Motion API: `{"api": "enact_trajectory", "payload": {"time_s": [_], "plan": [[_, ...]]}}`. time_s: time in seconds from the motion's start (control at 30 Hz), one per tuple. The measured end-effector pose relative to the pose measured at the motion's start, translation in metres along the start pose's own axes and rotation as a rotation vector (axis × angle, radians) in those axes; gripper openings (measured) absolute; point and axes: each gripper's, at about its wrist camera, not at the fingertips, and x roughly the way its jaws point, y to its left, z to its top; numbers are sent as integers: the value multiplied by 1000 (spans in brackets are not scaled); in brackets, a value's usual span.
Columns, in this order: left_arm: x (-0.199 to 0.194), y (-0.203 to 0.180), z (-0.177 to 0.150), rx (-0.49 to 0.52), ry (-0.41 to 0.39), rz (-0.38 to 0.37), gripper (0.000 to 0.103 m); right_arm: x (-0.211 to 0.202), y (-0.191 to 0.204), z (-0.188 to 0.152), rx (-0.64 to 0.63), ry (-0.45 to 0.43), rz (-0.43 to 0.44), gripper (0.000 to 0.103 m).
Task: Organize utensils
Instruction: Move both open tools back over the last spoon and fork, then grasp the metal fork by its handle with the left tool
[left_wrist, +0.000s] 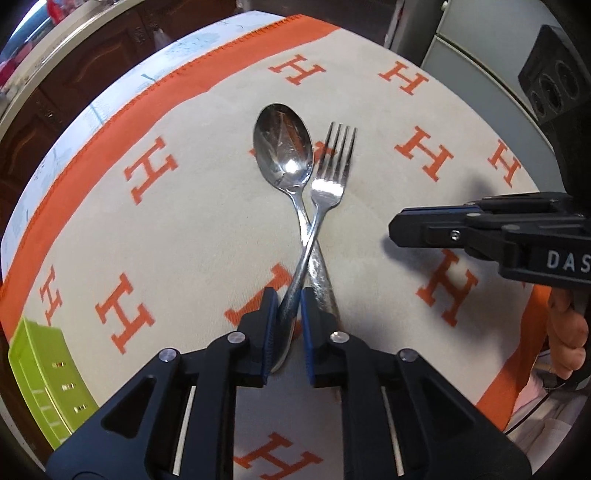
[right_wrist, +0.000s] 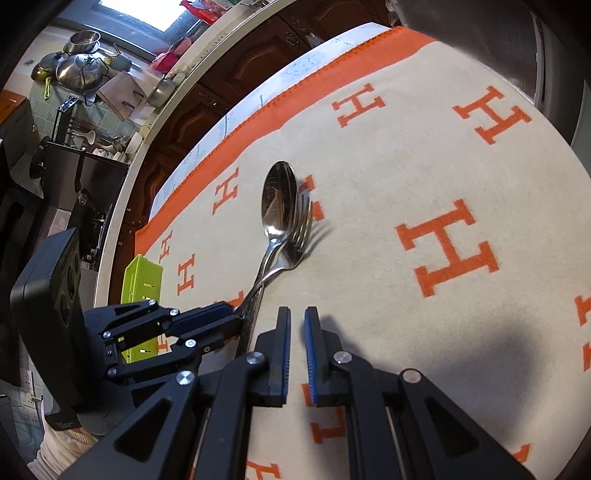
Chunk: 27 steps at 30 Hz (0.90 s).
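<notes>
both grippers are black linkages with silver rivets. blue ribbed pads line the fingers. the right gripper bears white "das" lettering.

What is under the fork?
The fork lies across the spoon's handle, on the cloth. The left gripper pinches the fork's handle. Its fingers hide the handle ends.

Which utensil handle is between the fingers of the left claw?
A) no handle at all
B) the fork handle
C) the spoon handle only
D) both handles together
B: in the left wrist view the left claw closes on the fork handle, while the spoon handle passes beside the right finger.
</notes>
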Motion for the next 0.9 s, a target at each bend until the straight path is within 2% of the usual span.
{"api": "enact_trajectory", "payload": {"time_s": [0.27,0.5,0.63,0.7,0.9], "plan": [[7,6,23,56,42,-71,12,1,-8,1,10,5,-4,8],[10,-6,37,210,91,-66,12,1,-11,1,10,8,-2,8],[9,-13,41,218,118,-33,6,1,-12,0,14,6,-2,8],[7,-14,40,174,113,-19,6,0,-13,0,17,4,-2,8],[-4,2,18,-85,60,-16,5,0,-10,-3,15,-3,-8,7]]}}
